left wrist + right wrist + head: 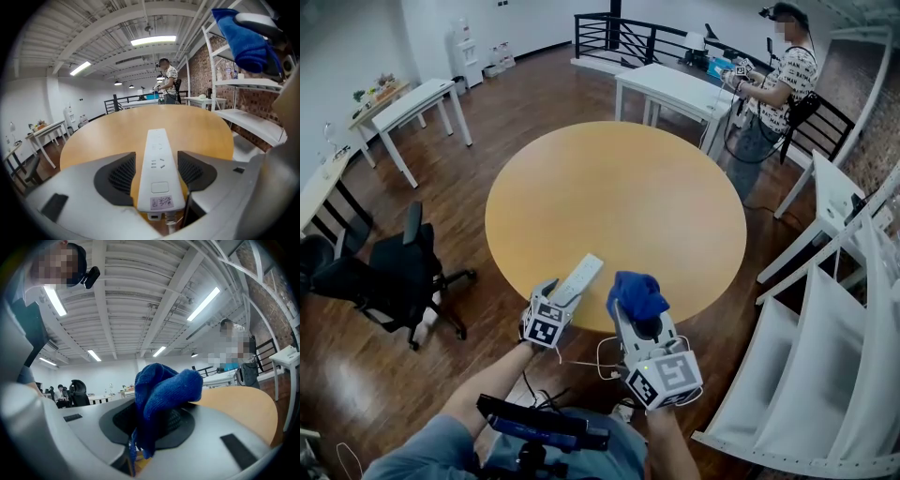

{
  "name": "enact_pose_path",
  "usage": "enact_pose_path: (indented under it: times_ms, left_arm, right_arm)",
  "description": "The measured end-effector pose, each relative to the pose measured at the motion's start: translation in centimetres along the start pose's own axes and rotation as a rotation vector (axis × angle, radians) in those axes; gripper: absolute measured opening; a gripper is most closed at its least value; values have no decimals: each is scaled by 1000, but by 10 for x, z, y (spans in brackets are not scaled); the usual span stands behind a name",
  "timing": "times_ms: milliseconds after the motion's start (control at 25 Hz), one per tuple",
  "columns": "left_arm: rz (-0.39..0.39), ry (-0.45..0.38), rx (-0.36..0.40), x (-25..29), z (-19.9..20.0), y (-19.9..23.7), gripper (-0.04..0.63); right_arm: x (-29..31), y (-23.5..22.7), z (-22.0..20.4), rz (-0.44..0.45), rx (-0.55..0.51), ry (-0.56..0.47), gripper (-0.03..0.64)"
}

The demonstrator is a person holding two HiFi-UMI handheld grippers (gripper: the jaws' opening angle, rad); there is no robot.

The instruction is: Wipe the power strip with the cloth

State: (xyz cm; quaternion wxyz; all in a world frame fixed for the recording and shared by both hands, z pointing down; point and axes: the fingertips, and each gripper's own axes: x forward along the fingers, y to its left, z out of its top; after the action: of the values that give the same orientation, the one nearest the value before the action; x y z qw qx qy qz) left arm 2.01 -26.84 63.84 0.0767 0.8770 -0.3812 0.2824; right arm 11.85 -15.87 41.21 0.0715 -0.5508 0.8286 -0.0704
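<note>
**A count of what's here**

I count one round wooden table [619,178], one white power strip [579,278] and one blue cloth [636,292]. Grippers come to two: my left gripper [561,294] and my right gripper [635,317], with two jaws on each. One other person [776,89] stands across the room. One white shelf rack [825,375] is on my right.

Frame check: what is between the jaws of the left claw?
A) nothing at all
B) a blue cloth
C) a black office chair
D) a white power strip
D: in the left gripper view the left claw is closed on the long white plastic power strip, while the bunched blue cloth sits in the right claw.
</note>
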Motion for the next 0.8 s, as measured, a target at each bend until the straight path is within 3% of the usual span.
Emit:
enact_pose_path:
  times_ms: [120,200,480,800]
  left_arm:
    - [6,-115,-15,-22,32,0,256]
    - [-4,-202,-18,-41,56,-1,152]
    - [-49,-437,-40,-109,127,-14,66]
    - [-75,-592,-26,-164,177,-30,25]
  right_arm:
    - [0,0,3,5,-12,2,78]
    - [-1,1,4,6,-14,-2,78]
    - [1,4,18,20,-17,-42,77]
    - [11,14,32,58,-29,-71,77]
